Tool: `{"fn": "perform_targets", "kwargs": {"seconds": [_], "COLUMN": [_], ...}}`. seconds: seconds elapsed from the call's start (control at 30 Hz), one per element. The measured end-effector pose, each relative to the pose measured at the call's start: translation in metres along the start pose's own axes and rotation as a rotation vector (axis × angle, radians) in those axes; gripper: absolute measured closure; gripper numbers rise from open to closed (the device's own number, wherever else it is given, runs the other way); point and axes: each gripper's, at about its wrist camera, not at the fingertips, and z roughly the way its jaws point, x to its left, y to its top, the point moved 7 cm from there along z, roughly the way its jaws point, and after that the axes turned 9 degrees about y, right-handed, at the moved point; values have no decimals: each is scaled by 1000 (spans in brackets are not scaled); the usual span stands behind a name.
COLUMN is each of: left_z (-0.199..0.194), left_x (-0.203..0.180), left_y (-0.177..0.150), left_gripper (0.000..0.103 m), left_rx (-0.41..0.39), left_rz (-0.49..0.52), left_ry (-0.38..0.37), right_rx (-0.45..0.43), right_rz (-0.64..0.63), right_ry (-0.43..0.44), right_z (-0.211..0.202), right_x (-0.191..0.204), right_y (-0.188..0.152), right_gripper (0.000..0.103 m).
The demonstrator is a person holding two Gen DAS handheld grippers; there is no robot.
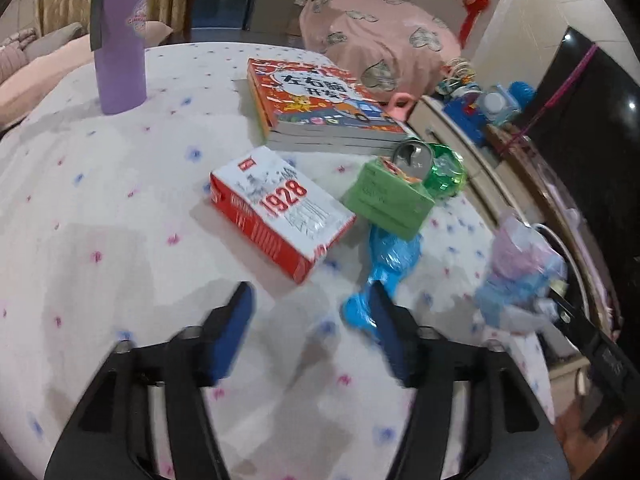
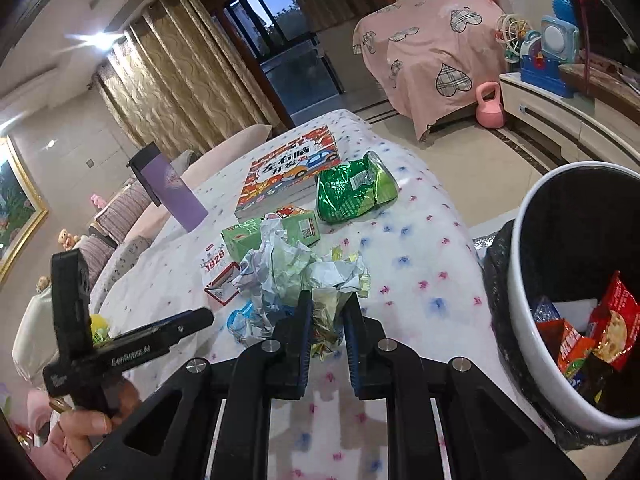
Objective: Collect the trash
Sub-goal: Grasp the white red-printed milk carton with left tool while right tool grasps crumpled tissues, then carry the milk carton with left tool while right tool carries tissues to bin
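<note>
Counter: round, under a white cloth with small pink and blue flower prints; carried all the items below.

White round waste bin with black liner: stood off the counter's edge on the right in the right wrist view; red and orange snack wrappers lay inside.

Stack of picture books with a red cartoon cover: flat at the far side of the counter. Lilac cylindrical bottle with dark lid: upright, far left, well apart from the books.

Red-and-white paperback marked "1928": flat near centre. Green cardboard carton: just beside it, a silver can on top.

Crumpled green foil snack bag: on the cloth beside the books.

Right claw: jaws close together, clamped on a wad of crumpled white paper and yellowish wrapper, held over the counter left of the bin.

Left claw: jaws apart, nothing between them. Crumpled blue plastic wrapper: on the cloth, against the right finger's tip; contact unclear through blur.
</note>
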Motion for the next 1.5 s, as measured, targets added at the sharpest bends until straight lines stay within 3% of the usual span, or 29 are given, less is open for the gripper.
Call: {"fn": "perform_targets", "kwargs": {"seconds": [0.03,0.37,0.4,0.47,0.6,0.9,1.23,1.5], "left_z": [6,52,52,48,33,-31,-72,-79], "left_x": [-1,-3,0,6,12,5,-67,-122], "left_y": [4,35,36,37,28,-10,-35,-43], "left_gripper": [19,18,19,36,48,49,50,51], "left_rx": [3,32,30,15,-6,-45,-82,-83], "left_rz": [-8,-29,-33,-34,-18,24,165,253], "left_ry": [34,206,200,179,111,-27,-156,-225], "right_rx": [-5,-2,1,6,12,-5,-67,-130], "right_rz": [8,36,37,37,30,15,35,68], "right_ry": [1,10,13,16,20,26,-13,-68], "right_z": [-1,4,5,7,8,-9,-56,-102], "right_x": [-2,-9,-9,-9,-7,-1,-14,-42], "right_y": [1,-1,-1,-2,-4,-8,-11,-12], "right_gripper": [88,88,88,88,88,88,88,88]}}
